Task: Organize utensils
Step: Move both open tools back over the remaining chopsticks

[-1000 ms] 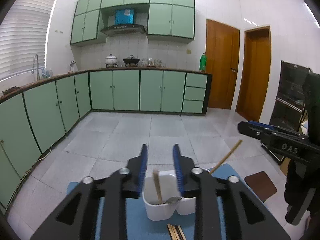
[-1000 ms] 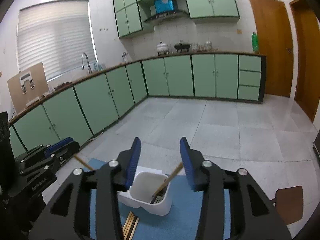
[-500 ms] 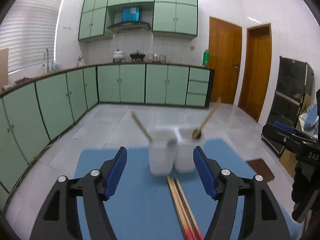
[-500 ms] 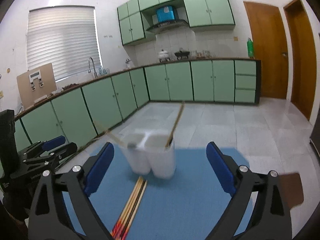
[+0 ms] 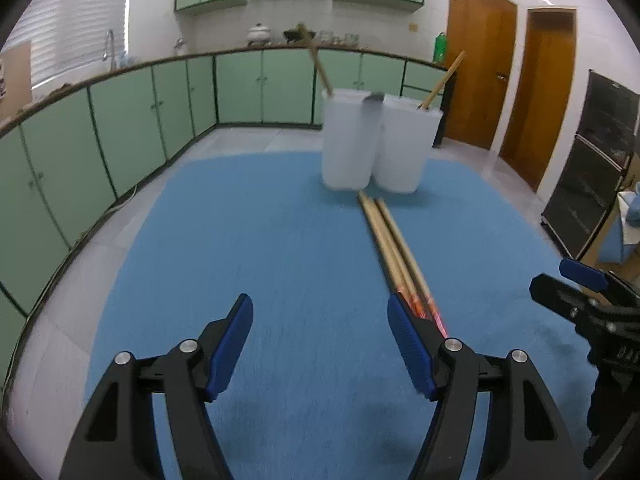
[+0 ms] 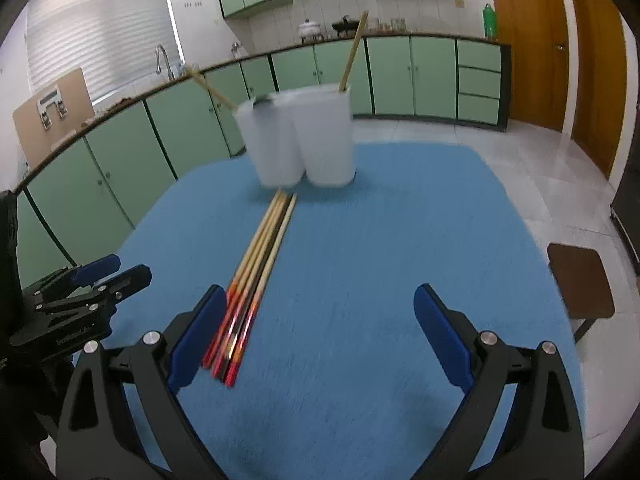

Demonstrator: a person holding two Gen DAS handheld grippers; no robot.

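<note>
Chopsticks (image 5: 394, 248) beside left tool (image 5: 320, 342), both tools open, empty

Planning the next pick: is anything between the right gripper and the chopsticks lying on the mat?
Nothing visible. The right gripper is open over bare blue mat; the chopsticks lie beside its left finger, short of the white holder.

Left gripper (image 5: 320, 332) gapes wide, empty; right gripper (image 6: 320, 324) likewise

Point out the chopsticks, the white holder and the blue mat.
chopsticks (image 6: 264, 248), right wrist view, mid-length of the bundle.
white holder (image 6: 326, 140), right wrist view, front wall of its right cup.
blue mat (image 5: 260, 240), left wrist view, bare patch left of centre.
</note>
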